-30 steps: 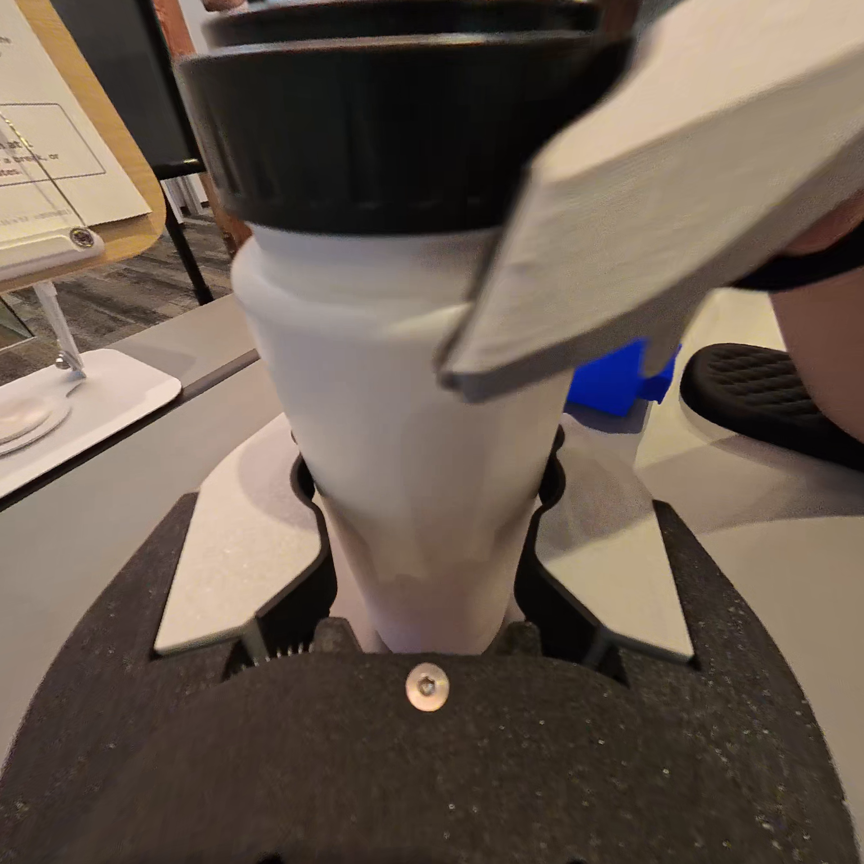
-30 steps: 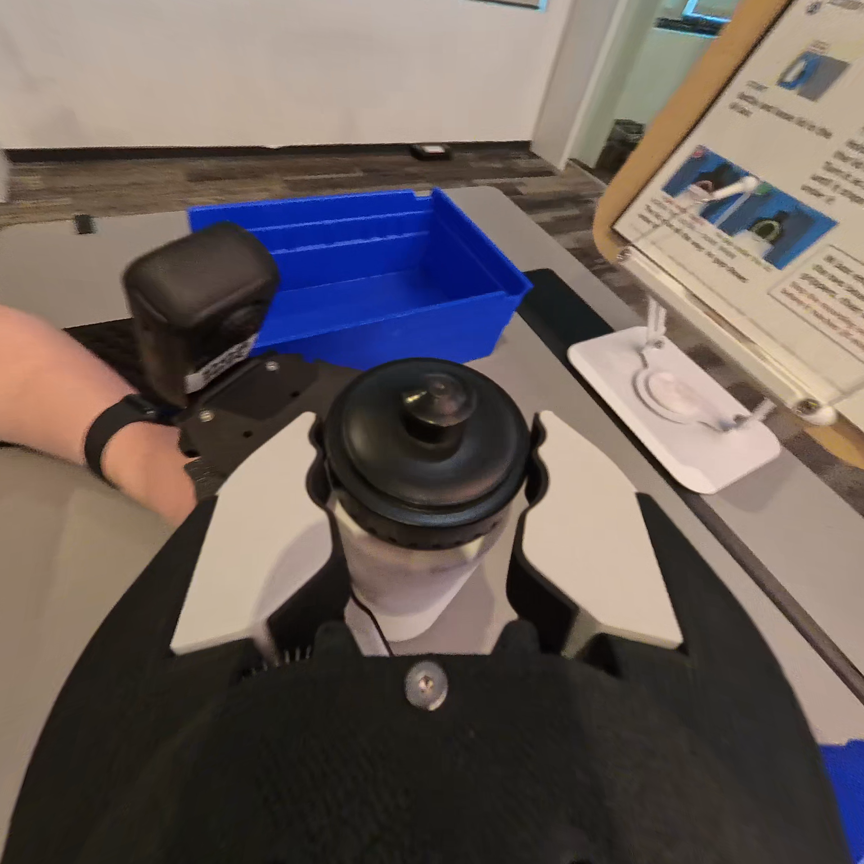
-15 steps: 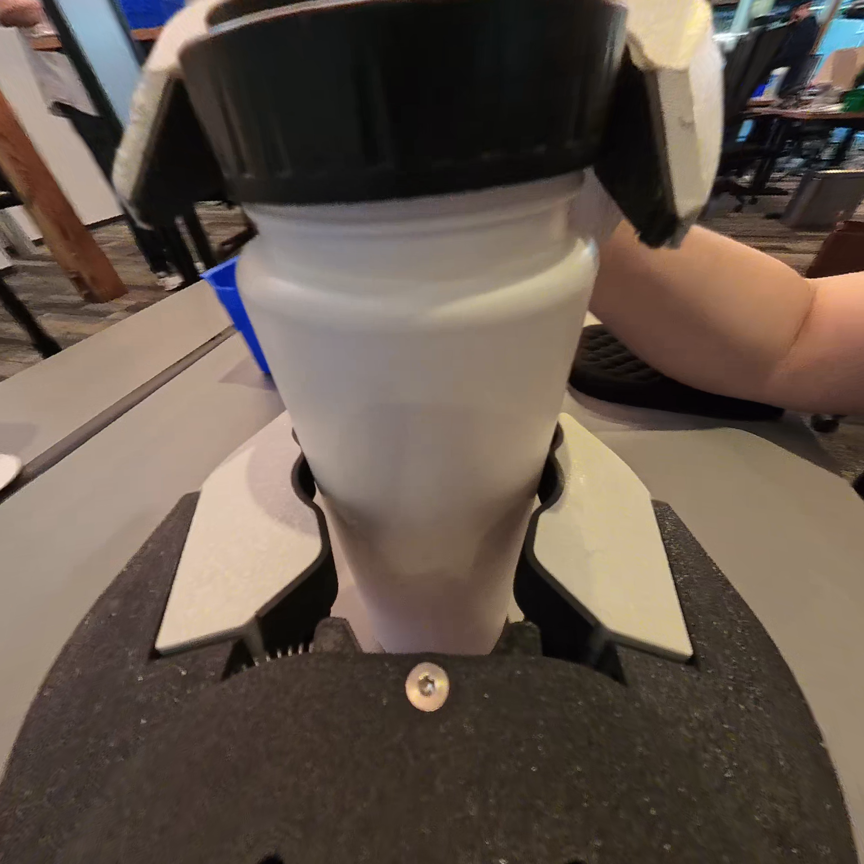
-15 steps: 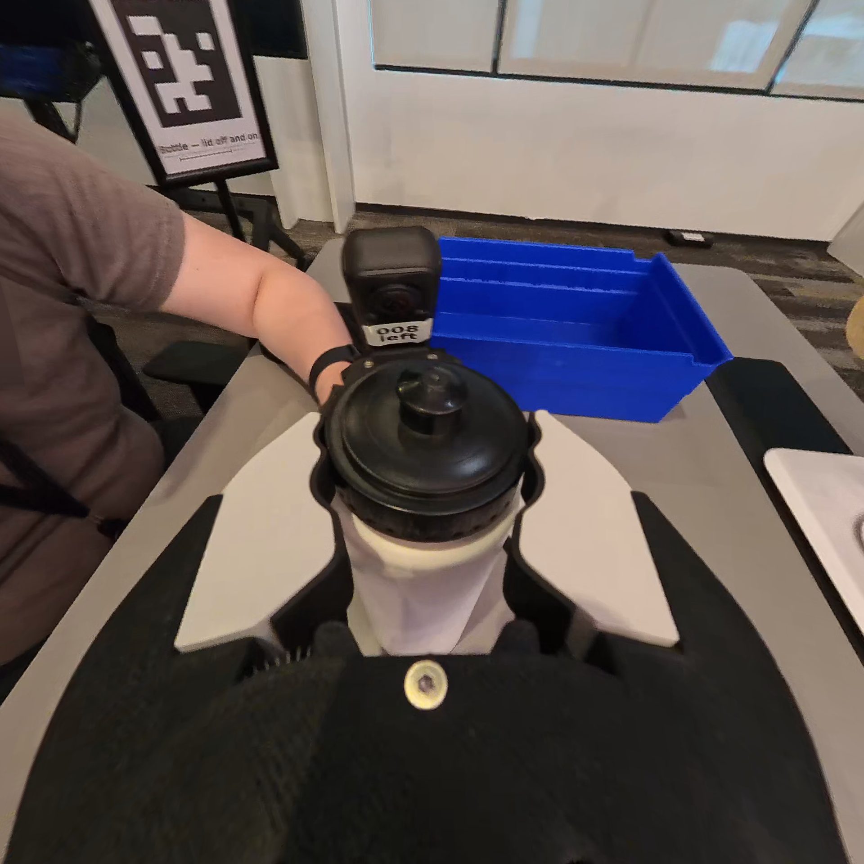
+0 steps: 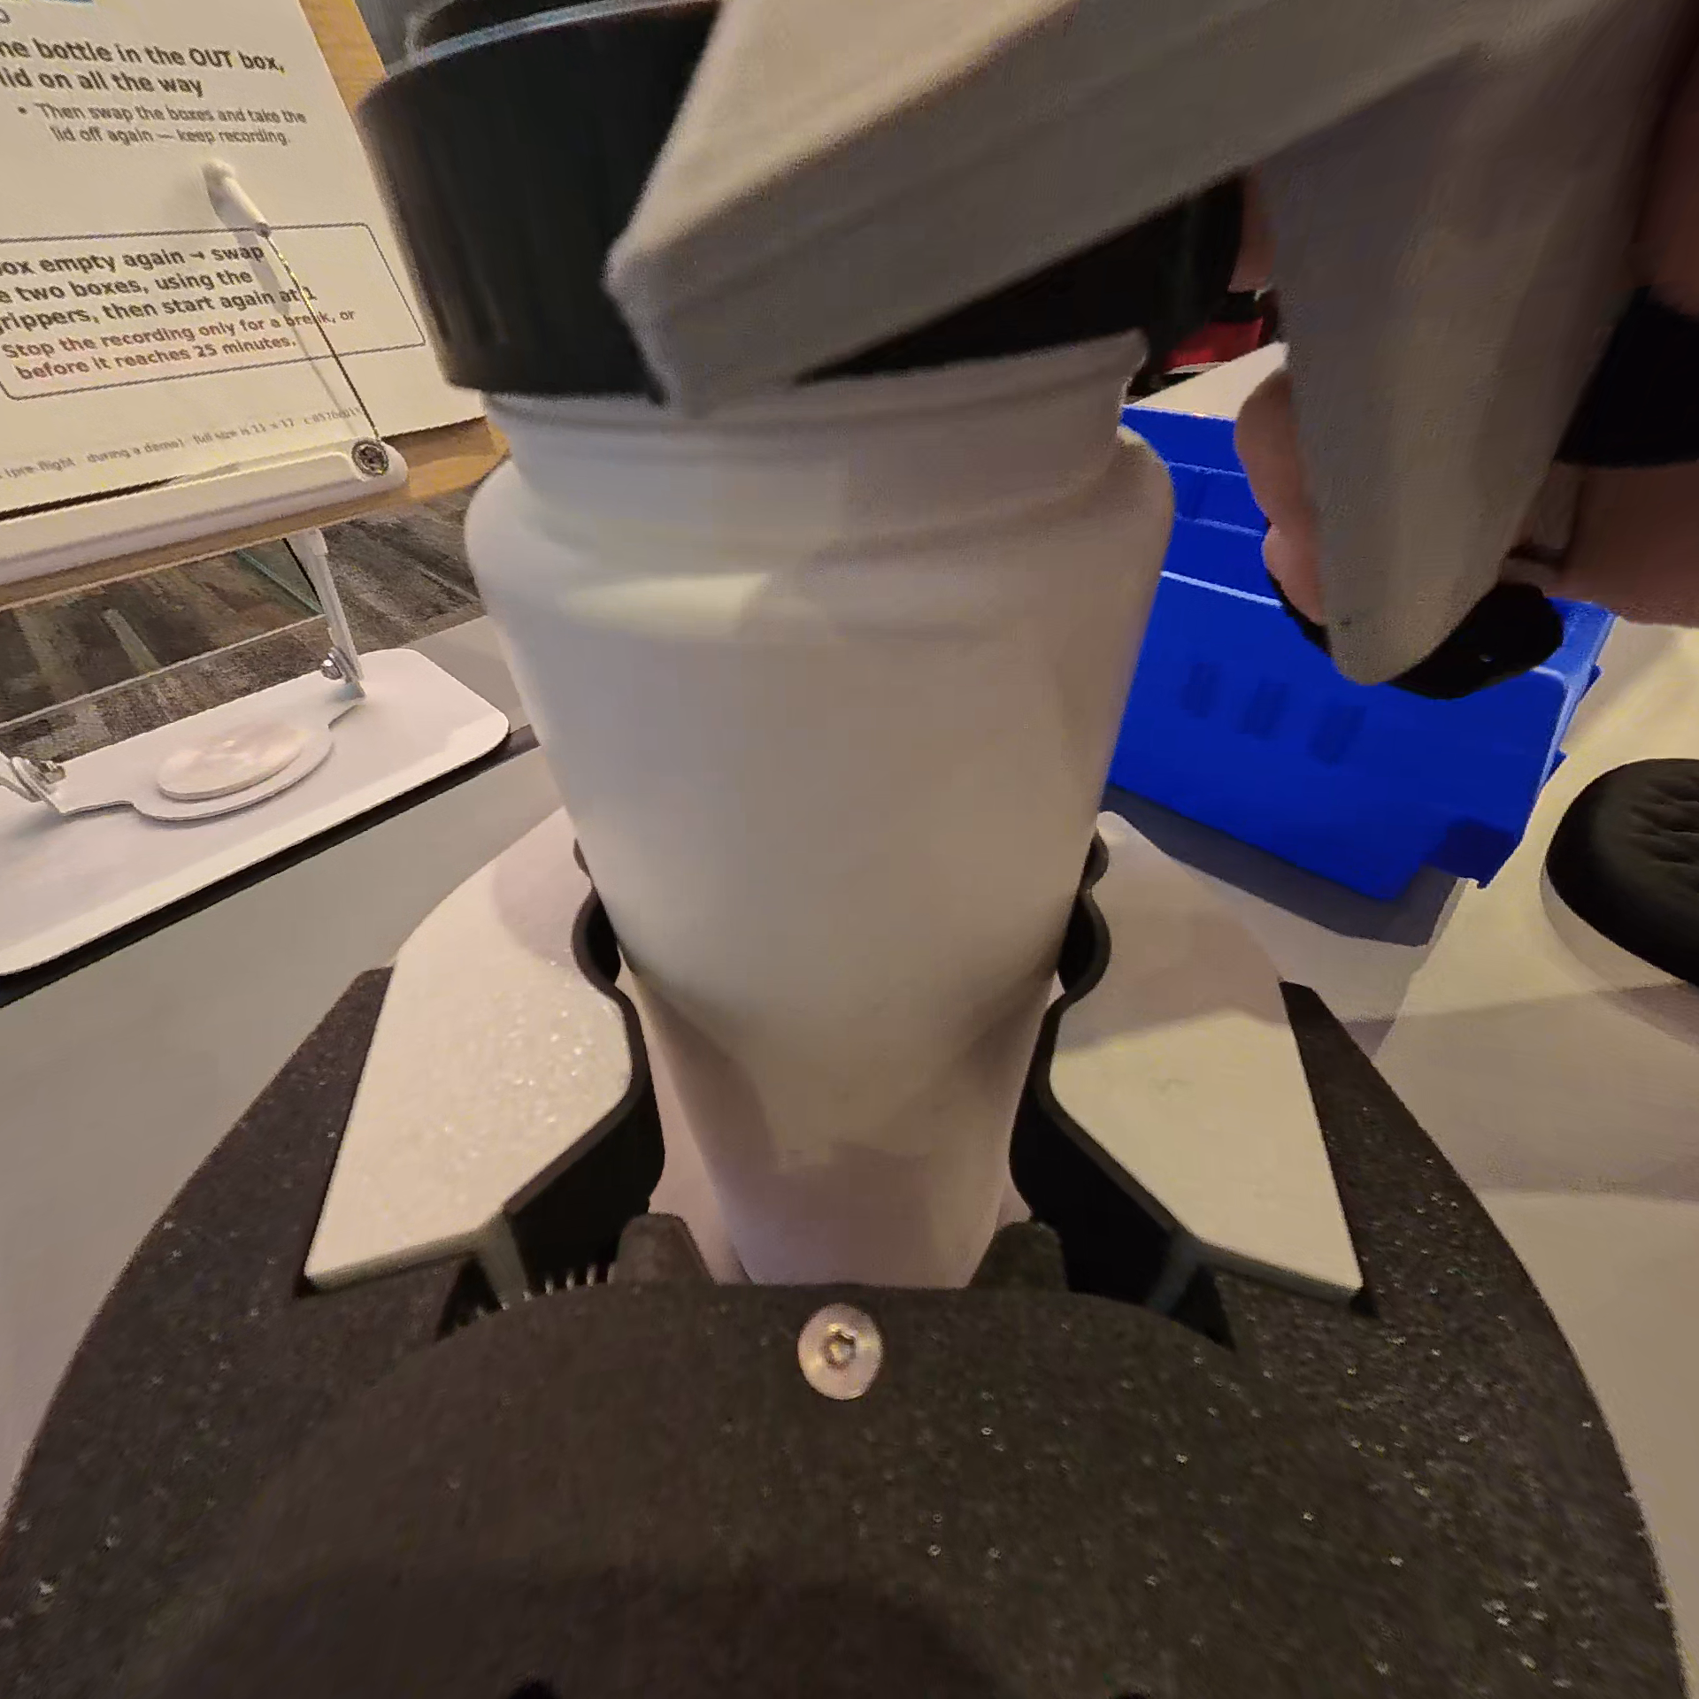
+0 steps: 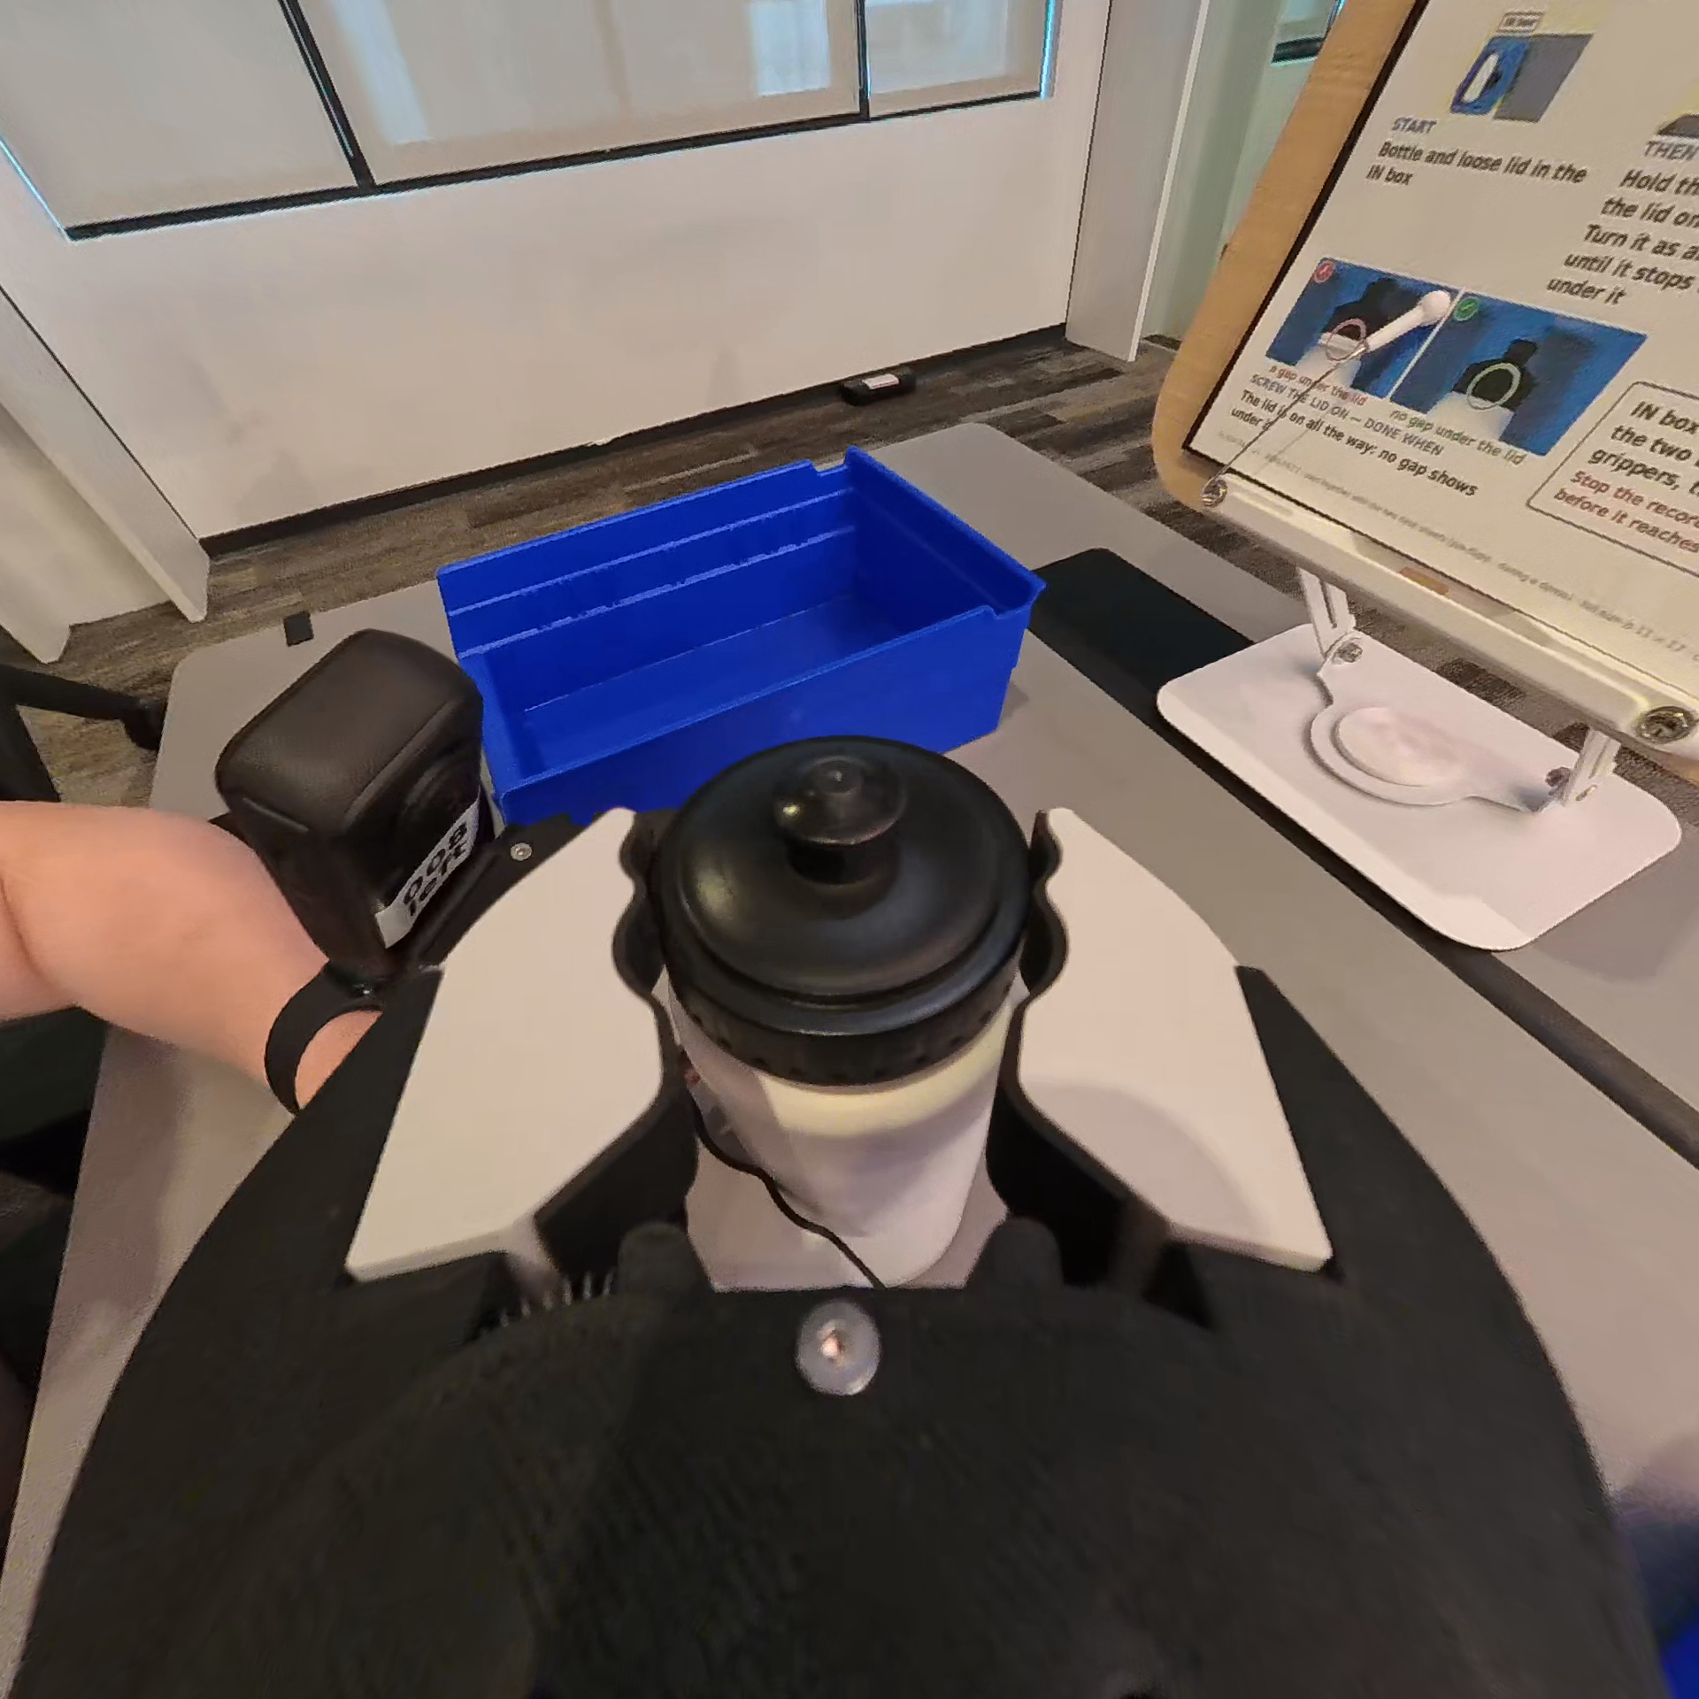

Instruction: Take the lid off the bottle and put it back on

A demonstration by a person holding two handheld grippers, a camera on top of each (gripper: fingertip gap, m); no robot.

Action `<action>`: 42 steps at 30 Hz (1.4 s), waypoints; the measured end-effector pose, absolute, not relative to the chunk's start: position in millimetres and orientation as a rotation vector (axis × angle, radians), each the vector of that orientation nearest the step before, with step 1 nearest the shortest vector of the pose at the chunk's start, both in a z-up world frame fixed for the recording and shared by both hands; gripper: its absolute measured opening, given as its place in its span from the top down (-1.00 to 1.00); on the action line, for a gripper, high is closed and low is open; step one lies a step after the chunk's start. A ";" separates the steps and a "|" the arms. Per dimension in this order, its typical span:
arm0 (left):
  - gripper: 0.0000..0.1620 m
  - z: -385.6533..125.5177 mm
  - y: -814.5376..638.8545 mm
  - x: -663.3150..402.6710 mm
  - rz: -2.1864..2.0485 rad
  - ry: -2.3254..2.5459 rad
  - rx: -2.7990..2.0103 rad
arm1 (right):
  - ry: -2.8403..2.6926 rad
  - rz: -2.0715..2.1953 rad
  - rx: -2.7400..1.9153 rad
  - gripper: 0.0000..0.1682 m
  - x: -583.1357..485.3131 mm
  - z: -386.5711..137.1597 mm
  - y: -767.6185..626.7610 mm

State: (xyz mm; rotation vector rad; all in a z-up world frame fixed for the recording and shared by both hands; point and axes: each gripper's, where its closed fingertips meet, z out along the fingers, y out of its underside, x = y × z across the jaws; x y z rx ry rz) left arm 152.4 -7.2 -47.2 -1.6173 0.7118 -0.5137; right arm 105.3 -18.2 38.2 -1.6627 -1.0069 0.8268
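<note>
A white bottle [image 5: 809, 735] stands upright in my left gripper [image 5: 841, 873], which is shut on its lower body. A black lid [image 5: 515, 211] with a nozzle sits on the bottle's neck. My right gripper [image 6: 838, 846] comes from above and is shut on the lid [image 6: 873, 929], with the bottle [image 6: 873, 1149] showing below it. In the left wrist view one grey right finger [image 5: 919, 184] crosses the front of the lid. The left gripper's camera housing [image 6: 349, 781] and a person's hand show at the left of the right wrist view.
An empty blue bin [image 6: 735, 625] stands on the grey table behind the bottle; it also shows in the left wrist view [image 5: 1287, 717]. A white stand [image 6: 1416, 763] holding an instruction board is on the right side. A black round pad [image 5: 1627, 855] lies beside the bin.
Both views swung toward the person's side half a second ago and have swung back. The right gripper has turned around the lid; one finger now crosses its front. Both grips hold.
</note>
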 end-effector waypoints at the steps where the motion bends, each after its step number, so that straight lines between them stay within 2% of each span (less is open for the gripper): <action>1: -0.18 -47.2 -6.9 152.6 -0.516 0.715 -1.616 | -1.026 0.813 -1.656 0.06 105.5 37.4 -18.1; 8: -0.17 -46.7 -8.1 157.2 -0.548 0.759 -1.593 | -1.144 0.894 -1.583 0.06 109.0 37.7 -22.5; 15: -0.18 -44.3 -23.5 177.0 -0.636 0.900 -1.489 | -1.382 1.110 -1.302 0.06 124.4 42.1 -47.6; 20: -0.17 -45.1 -21.3 176.5 -0.624 0.870 -1.513 | -1.338 1.095 -1.335 0.06 122.9 42.2 -41.4; 22: -0.17 -45.8 -17.9 171.9 -0.638 0.830 -1.539 | -1.271 1.006 -1.441 -0.11 118.1 42.1 -32.5; 23: -0.17 -46.4 -16.4 169.8 -0.644 0.814 -1.553 | -1.225 0.939 -1.501 -0.13 116.8 41.6 -26.7; 28: -0.17 -47.3 -13.2 165.3 -0.617 0.784 -1.586 | -1.021 0.717 -1.789 -0.09 117.3 30.4 -17.1; 30: -0.17 -47.4 -12.0 163.9 -0.611 0.776 -1.593 | -0.993 0.698 -1.792 0.05 115.7 31.4 -18.5; 33: -0.17 -47.5 -13.1 164.5 -0.620 0.794 -1.590 | -1.043 0.673 -1.784 0.06 115.9 31.2 -21.0; 42: -0.17 -46.9 -52.1 188.2 -0.905 1.083 -1.437 | -1.494 1.124 -1.449 0.06 130.1 33.0 -62.8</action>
